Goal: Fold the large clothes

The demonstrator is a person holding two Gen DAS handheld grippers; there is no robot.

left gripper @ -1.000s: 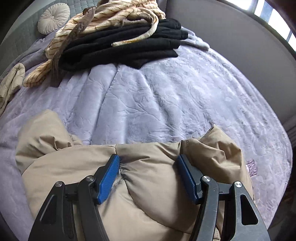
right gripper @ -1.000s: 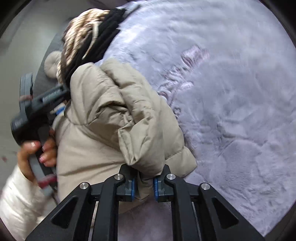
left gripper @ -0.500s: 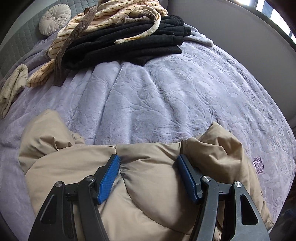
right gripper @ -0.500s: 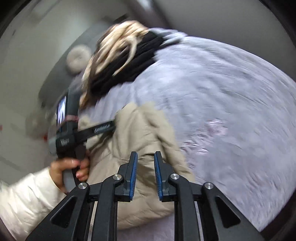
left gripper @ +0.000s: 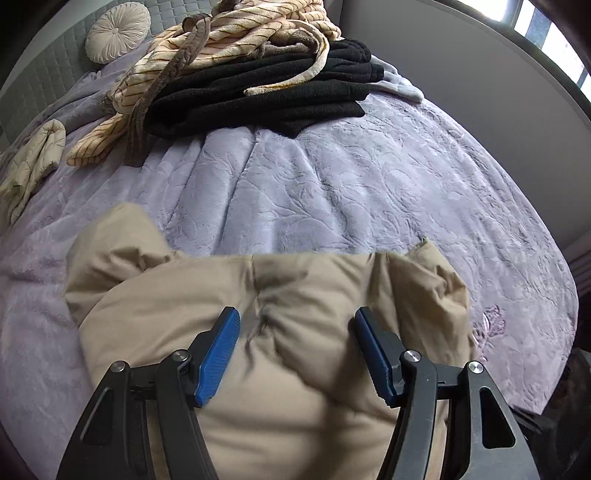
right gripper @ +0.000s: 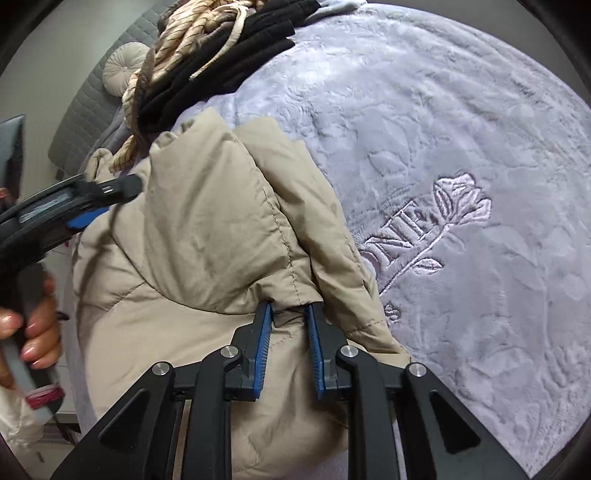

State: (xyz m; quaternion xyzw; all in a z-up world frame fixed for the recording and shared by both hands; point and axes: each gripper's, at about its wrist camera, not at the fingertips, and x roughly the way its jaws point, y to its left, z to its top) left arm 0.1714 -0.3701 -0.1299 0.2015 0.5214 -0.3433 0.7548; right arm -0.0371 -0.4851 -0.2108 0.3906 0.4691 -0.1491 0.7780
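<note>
- A beige puffer coat (left gripper: 295,332) lies bunched on a lilac blanket (left gripper: 351,177) that covers a bed
- In the left wrist view the left gripper (left gripper: 297,332) points down at the coat, blue pads set wide apart, with a padded fold of the coat swelling up between them; whether the pads press on the fabric cannot be told
- In the right wrist view the right gripper (right gripper: 288,314) has its blue pads close together with a narrow gap, and a thin edge of the coat (right gripper: 207,236) runs into that gap at the tips; a firm pinch cannot be confirmed
- The same view shows the left gripper (right gripper: 92,206) at the left edge, reaching onto the far side of the coat, held by a hand (right gripper: 33,332) in a white sleeve (right gripper: 14,417)
- Near the coat, the blanket (right gripper: 461,110) bears an embroidered rose (right gripper: 458,203) with letters beside it
- At the head of the bed sits a pile of black clothes (left gripper: 277,92) with a cream striped garment (left gripper: 229,40) draped over it
- A round cream cushion (left gripper: 118,29) leans on a grey quilted headboard (left gripper: 44,81), well apart from the coat
</note>
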